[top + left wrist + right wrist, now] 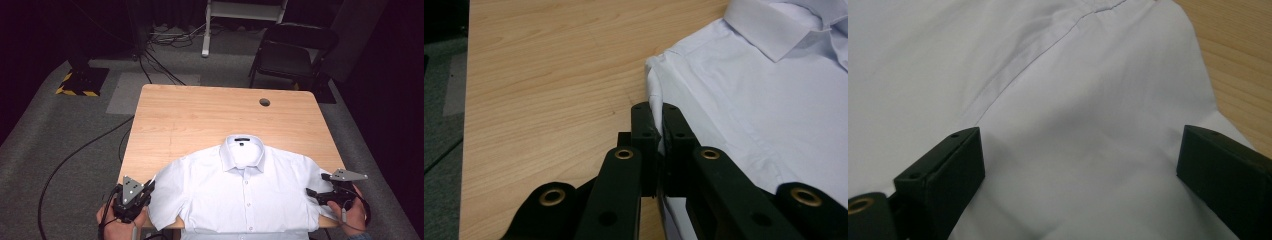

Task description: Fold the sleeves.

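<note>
Shirt (240, 195) lies flat, front up, at the near edge of the table (200, 115); its hem hangs over that edge. The far half of the table is bare wood with a cable hole (264, 102) near the far right corner. Free wood to the left of the shirt is a narrow strip, less on the right, where the sleeve reaches almost to the table's side edge.

Left gripper (148, 189) sits at the near left corner, jaws clenched on the outer edge of the left sleeve (674, 75); in the left gripper view the fabric edge runs between the two jaws. Right gripper (312, 194) is at the right sleeve (1088, 115), jaws spread wide with cloth lying between them, nothing gripped; whether they touch the cloth I can't tell.

The shirt is white, short-sleeved, buttoned up, collar (243, 145) folded and pointing away from the person. Mostly smooth, with light creases near the right shoulder seam. There's a dark label inside the collar, too small to read.

Floor beyond: grey carpet, a chair (290, 55) at far right, cables, a hazard-striped base (80, 82) at far left.
</note>
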Available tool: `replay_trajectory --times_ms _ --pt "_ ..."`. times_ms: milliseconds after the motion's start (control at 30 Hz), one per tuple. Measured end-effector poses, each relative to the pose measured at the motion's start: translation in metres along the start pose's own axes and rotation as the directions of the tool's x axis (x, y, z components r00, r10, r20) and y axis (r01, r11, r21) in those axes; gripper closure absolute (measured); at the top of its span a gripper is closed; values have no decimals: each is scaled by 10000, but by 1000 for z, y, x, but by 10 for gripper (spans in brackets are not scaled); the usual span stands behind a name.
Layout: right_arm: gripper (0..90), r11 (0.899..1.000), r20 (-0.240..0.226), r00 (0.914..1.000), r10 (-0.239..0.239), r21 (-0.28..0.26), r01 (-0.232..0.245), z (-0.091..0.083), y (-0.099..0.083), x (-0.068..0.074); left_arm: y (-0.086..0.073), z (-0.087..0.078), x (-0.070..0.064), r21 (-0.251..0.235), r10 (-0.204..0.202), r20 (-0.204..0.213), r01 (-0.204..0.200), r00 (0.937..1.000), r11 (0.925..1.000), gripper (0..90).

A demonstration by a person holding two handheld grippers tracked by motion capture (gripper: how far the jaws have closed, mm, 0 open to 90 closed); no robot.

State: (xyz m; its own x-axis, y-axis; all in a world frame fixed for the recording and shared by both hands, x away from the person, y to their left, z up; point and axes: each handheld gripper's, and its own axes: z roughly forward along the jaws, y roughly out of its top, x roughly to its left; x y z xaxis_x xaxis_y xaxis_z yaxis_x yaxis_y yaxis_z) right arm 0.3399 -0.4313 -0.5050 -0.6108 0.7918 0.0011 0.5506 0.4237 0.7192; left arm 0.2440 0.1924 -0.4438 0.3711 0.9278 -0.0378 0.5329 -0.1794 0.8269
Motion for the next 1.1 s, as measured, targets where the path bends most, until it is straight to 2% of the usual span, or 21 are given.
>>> replay_trajectory --times_ms 100,300,533,800,1100 --pt "48 10000 2 10000 7 4 -7 0 0 0 3 -2 -3 -145 14 186 -11 9998 9999 866" --pt "48 10000 1 10000 9 4 -9 0 0 0 14 -6 -18 -495 358 501 -333 9981 9982 866" --pt "48 10000 0 10000 9 5 -9 0 0 0 25 -5 -34 -778 633 628 -584 9960 9953 867" --pt "48 10000 1 10000 7 3 -7 0 0 0 36 3 -54 -898 971 880 -892 9914 9920 867" --pt "48 10000 2 10000 4 4 -4 0 0 0 45 15 -70 -895 1306 1304 -1195 9828 9888 867"
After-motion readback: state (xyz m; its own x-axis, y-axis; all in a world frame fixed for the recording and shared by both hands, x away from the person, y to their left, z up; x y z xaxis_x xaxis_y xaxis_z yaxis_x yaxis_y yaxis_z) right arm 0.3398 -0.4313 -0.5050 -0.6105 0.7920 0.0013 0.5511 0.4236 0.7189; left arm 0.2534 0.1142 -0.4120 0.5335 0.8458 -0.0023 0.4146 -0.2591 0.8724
